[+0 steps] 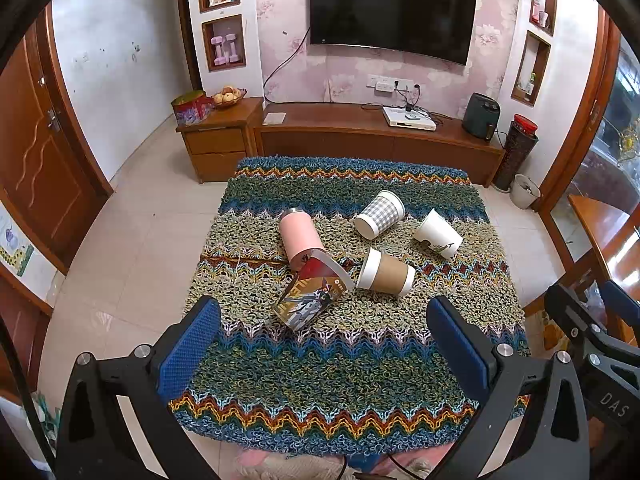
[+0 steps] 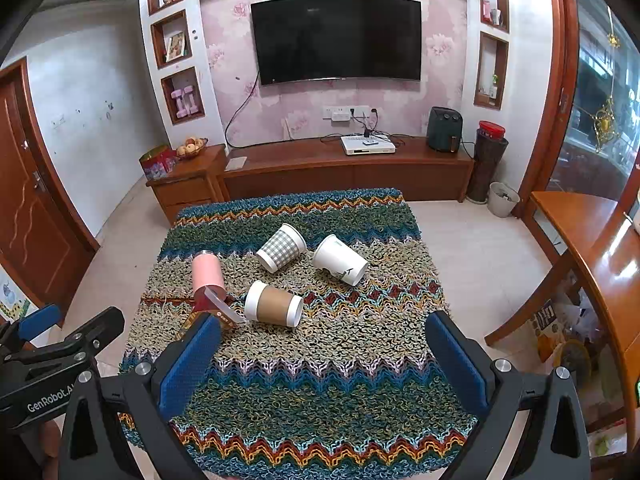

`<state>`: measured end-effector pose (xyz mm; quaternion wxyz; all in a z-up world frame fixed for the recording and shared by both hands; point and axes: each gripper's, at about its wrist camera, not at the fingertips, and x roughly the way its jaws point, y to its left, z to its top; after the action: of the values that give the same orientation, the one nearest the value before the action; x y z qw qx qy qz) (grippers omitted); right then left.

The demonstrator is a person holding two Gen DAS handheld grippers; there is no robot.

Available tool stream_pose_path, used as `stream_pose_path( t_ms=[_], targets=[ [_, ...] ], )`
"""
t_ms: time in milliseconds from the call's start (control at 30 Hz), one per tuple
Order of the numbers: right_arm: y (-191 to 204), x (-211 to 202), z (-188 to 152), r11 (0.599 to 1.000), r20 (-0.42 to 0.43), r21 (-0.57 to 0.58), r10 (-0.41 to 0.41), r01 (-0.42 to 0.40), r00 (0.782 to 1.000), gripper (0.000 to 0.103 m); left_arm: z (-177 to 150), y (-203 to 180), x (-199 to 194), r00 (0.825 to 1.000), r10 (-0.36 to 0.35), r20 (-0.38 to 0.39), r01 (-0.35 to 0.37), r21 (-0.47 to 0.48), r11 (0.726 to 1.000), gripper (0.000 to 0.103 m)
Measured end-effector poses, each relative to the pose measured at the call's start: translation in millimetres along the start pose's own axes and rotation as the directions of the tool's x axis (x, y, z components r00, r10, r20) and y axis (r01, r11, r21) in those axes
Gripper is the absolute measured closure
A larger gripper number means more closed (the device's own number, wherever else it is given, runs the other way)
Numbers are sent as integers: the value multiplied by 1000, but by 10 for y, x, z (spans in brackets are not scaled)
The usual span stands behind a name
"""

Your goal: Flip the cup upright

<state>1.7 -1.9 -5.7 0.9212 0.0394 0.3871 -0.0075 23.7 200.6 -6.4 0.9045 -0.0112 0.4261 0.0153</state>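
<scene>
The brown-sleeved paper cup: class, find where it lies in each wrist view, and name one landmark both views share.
Left wrist view: brown-sleeved cup lies on its side just right of centre, beside the printed cup.
Right wrist view: the cup lies left of centre, ahead of the left finger.
Shared landmark: the pink tumbler.

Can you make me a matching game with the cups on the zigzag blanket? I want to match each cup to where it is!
Things:
1. pink cup
2. checked cup
3. brown cup
4. plain white cup

Places (seen from the left wrist camera):
A. farthest to the right, lying on its side
B. farthest back on the blanket, lying on its side
C. farthest to the left, beside the red picture cup
D. in the middle, right of the red picture cup

Pairs: 1-C, 2-B, 3-D, 4-A
</scene>
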Motion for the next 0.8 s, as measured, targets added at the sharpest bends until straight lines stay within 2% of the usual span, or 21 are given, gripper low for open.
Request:
stream_pose_path(
  t_ms=[400, 800],
  targets=[
    [-35, 65, -20, 999, 14, 7, -33, 33, 999, 0, 21, 21, -6, 999, -9, 36, 10, -23, 1000, 0],
    [7, 134, -35, 998, 19, -15, -60, 60, 998, 0, 28, -6, 26, 998, -10, 58, 10, 4, 1000, 0]
  ],
)
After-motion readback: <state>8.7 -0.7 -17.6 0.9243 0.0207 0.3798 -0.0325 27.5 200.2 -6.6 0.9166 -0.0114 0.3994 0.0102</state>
